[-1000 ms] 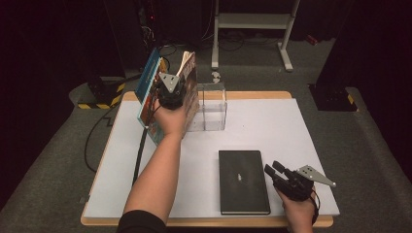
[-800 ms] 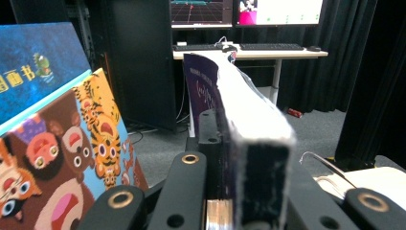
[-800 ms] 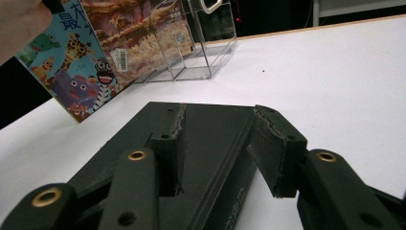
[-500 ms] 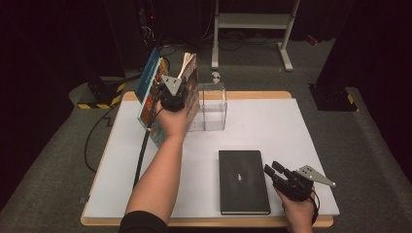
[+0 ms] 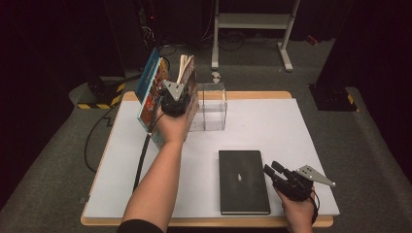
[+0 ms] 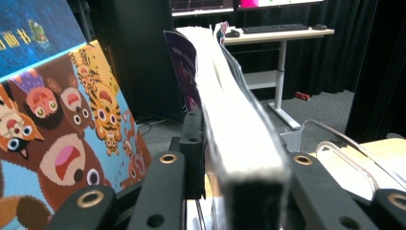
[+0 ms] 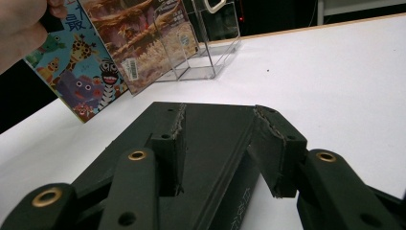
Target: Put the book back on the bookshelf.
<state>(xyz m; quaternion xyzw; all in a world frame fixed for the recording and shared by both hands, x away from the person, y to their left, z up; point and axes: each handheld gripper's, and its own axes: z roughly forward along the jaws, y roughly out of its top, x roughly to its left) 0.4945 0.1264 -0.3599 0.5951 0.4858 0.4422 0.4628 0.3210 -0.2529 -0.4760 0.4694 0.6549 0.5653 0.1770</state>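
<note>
Left gripper (image 6: 239, 191) first: its jaws have just been opening, with the fore-edge of a thick book (image 6: 230, 110) standing between them in the left gripper view, the left pad looking a touch clear of the pages while the right side is too blurred to judge. In the high view that gripper (image 5: 176, 99) sits in the upper centre-left of the frame, its grey plate on top, the left hand (image 5: 170, 127) wrapped behind it and the bare forearm running straight up from the bottom edge, reaching well forward over the white table (image 5: 291, 126). The thick book (image 5: 187, 80) stands upright, pages fanning at the top, just beside a colourful animal picture book (image 5: 150, 90) that leans to its left, and right against a clear acrylic holder (image 5: 213, 107) on its right. Down in the lower right of the high view, the right gripper (image 5: 277, 175) rests low by the near table edge, hand (image 5: 297, 213) curled under it, jaws partly apart and aimed up-left. In the right gripper view its jaws (image 7: 220, 143) straddle the near edge of a flat black notebook (image 7: 215, 129), gripping it; the notebook (image 5: 243, 180) lies flat in the lower centre
</note>
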